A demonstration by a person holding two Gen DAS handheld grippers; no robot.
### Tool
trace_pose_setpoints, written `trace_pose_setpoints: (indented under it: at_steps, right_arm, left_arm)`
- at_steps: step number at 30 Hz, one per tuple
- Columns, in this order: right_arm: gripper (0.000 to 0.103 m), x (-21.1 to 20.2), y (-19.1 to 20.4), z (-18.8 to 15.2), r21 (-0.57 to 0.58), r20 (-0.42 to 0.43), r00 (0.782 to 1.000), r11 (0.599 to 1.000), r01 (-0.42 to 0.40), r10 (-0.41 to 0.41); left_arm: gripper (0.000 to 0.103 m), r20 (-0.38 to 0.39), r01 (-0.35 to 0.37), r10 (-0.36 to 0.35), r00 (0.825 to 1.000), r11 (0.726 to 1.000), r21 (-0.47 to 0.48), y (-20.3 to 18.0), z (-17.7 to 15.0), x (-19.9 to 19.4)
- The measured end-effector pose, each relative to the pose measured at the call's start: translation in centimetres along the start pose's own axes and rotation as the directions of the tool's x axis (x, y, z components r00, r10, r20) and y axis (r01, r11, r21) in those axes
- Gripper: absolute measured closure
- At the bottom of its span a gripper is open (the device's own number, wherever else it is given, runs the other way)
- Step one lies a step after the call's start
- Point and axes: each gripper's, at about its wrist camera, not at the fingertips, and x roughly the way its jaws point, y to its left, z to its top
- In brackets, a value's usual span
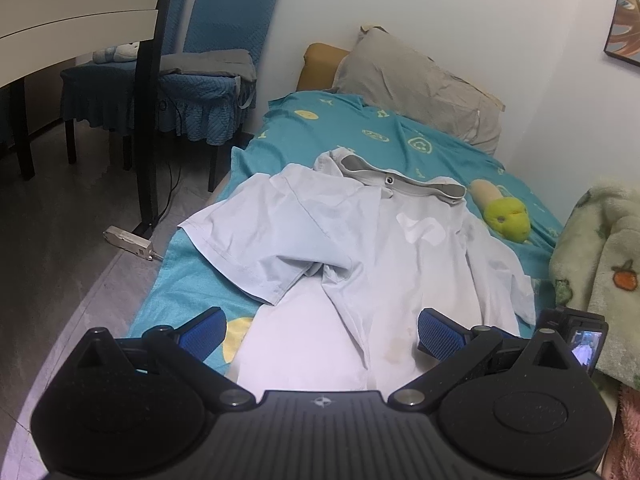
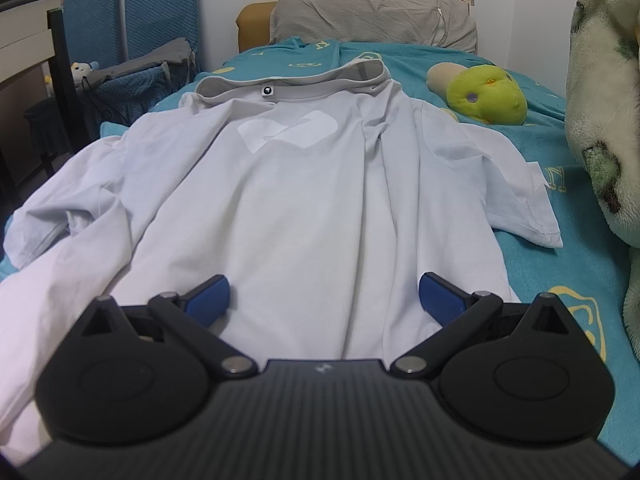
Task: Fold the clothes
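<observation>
Both tools are open wide and hold nothing. Blue pads of the left tool (image 1: 320, 334) sit over the bottom hem of the white shirt (image 1: 360, 248), near the left edge of the bed (image 1: 192, 272). Blue pads of the right tool (image 2: 324, 300) sit over the same hem, more to the middle. That shirt lies spread on the teal sheet, its grey collar (image 2: 296, 80) toward the pillow (image 2: 368, 8) at the head of the bed. One sleeve is bunched up on the left side. Close to the collar, by the right edge, lies a green soft toy (image 2: 486, 96)
</observation>
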Motion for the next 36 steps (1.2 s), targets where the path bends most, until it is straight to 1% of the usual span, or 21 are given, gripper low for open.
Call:
trace_pose_setpoints:
  at_steps: [6,11,13,16,19,22,25,27,29,32,34,35,36]
  right_arm:
    - [0.000,0.0,0.0,0.0,0.000,0.000,1.000,1.000,0.000,0.000]
    - [0.000,0.0,0.0,0.0,0.000,0.000,1.000,1.000,0.000,0.000]
    - [0.000,0.0,0.0,0.0,0.000,0.000,1.000,1.000,0.000,0.000]
    - [0.000,0.0,0.0,0.0,0.000,0.002,1.000,1.000,0.000,0.000]
    - [0.000,0.0,0.0,0.0,0.002,0.003,1.000,1.000,-0.001,0.001]
    - [0.000,0.0,-0.1,0.0,0.004,0.003,1.000,1.000,-0.003,0.003]
    - [0.000,0.1,0.0,0.0,-0.003,0.001,1.000,1.000,0.002,-0.002]
    - [0.000,0.2,0.1,0.1,-0.005,-0.003,1.000,1.000,0.004,-0.004]
    - [0.000,0.4,0.1,0.3,-0.003,-0.008,1.000,1.000,0.007,-0.007]
    - [0.000,0.2,-0.2,0.7,0.023,-0.020,1.000,1.000,-0.001,0.001]
    - [0.000,-0.5,-0.8,1.2,0.072,-0.017,1.000,0.997,-0.020,0.021]
    - [0.000,-1.0,-1.1,1.5,0.100,-0.013,0.999,0.994,-0.032,0.033]
    - [0.000,-1.7,-1.5,1.9,0.133,0.000,0.999,0.990,-0.039,0.040]
  left_arm:
    - [0.000,0.029,-0.043,0.043,0.999,0.999,-0.014,0.8,0.6,0.5]
    - [0.000,0.023,-0.088,0.089,0.996,0.995,-0.048,2.5,0.8,1.6]
    - [0.000,0.016,-0.095,0.097,0.995,0.993,-0.063,2.9,1.1,2.2]
    - [0.000,0.008,-0.080,0.081,0.997,0.993,-0.091,3.5,1.8,3.3]
    - [0.000,-0.028,-0.036,0.031,0.999,0.985,-0.172,4.9,2.5,5.5]
    - [0.000,-0.086,-0.011,-0.014,0.996,0.957,-0.291,7.1,2.9,8.5]
    - [0.002,-0.127,-0.028,-0.024,0.992,0.919,-0.394,9.6,3.3,11.5]
    - [0.008,-0.142,-0.043,-0.026,0.990,0.888,-0.458,11.5,3.3,13.1]
    - [0.011,-0.133,-0.046,-0.029,0.991,0.849,-0.526,13.2,3.5,14.6]
    - [0.018,-0.086,-0.025,-0.032,0.996,0.810,-0.586,14.9,4.3,16.2]
    - [0.024,-0.062,-0.022,-0.018,0.998,0.811,-0.584,15.4,5.0,17.1]
    - [0.029,-0.054,-0.024,-0.009,0.999,0.814,-0.580,15.7,5.3,17.6]
    - [0.037,-0.044,-0.029,0.004,0.999,0.820,-0.572,15.8,5.6,18.0]
